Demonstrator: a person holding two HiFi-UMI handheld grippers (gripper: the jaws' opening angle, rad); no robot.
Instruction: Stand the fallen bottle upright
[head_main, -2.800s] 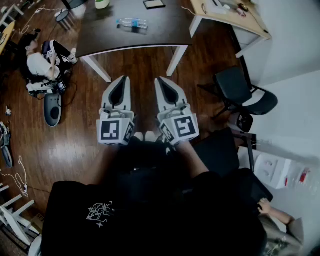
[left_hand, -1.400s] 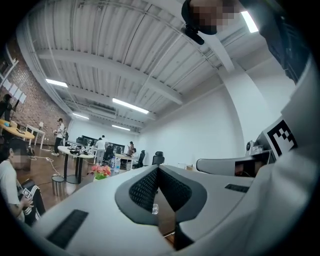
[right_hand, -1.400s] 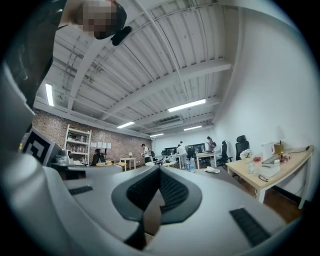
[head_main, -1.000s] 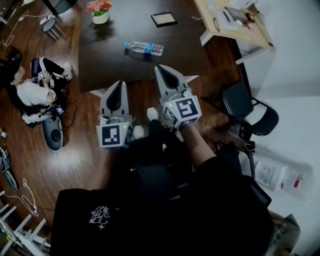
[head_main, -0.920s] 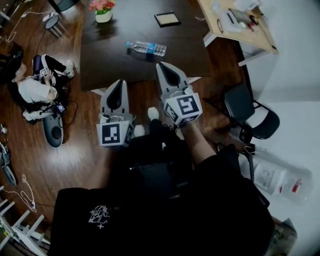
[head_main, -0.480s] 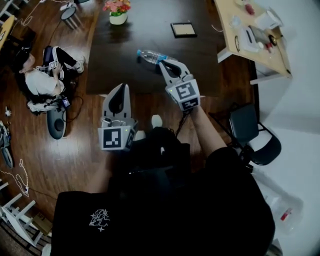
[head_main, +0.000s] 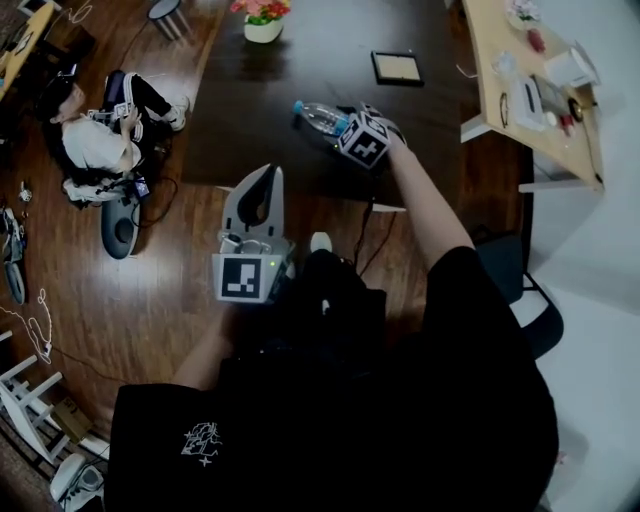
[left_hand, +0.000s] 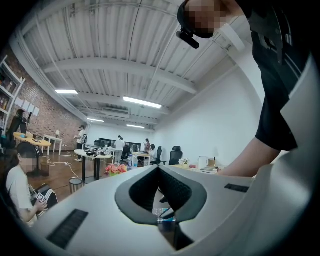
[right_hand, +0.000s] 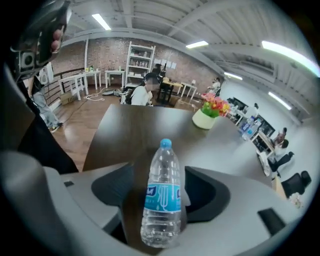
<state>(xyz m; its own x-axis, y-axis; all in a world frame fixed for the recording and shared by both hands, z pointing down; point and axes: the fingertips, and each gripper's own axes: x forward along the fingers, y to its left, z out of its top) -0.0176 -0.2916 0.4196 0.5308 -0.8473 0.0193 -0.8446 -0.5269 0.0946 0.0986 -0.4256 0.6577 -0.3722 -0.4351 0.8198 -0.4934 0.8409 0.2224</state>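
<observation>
A clear water bottle (head_main: 316, 114) with a blue label and blue cap lies on its side on the dark table (head_main: 240, 110). My right gripper (head_main: 340, 123) reaches down over it, marker cube uppermost. In the right gripper view the bottle (right_hand: 161, 200) lies lengthwise between the jaws, cap pointing away. The right gripper (right_hand: 161, 186) is opening its jaws, with a gap on both sides of the bottle. My left gripper (head_main: 268, 173) hangs level short of the table's near edge, empty. In its own view the left gripper (left_hand: 159, 168) has its tips together.
A pot of flowers (head_main: 263, 22) and a framed pad (head_main: 397, 67) sit farther back on the table. A light wooden desk (head_main: 530, 90) with clutter stands to the right. A person (head_main: 100, 140) sits on the wooden floor at the left, beside a bag.
The right gripper has swung forward and down onto the table, around the bottle, and its jaws have spread. The left gripper has drifted forward a little.
</observation>
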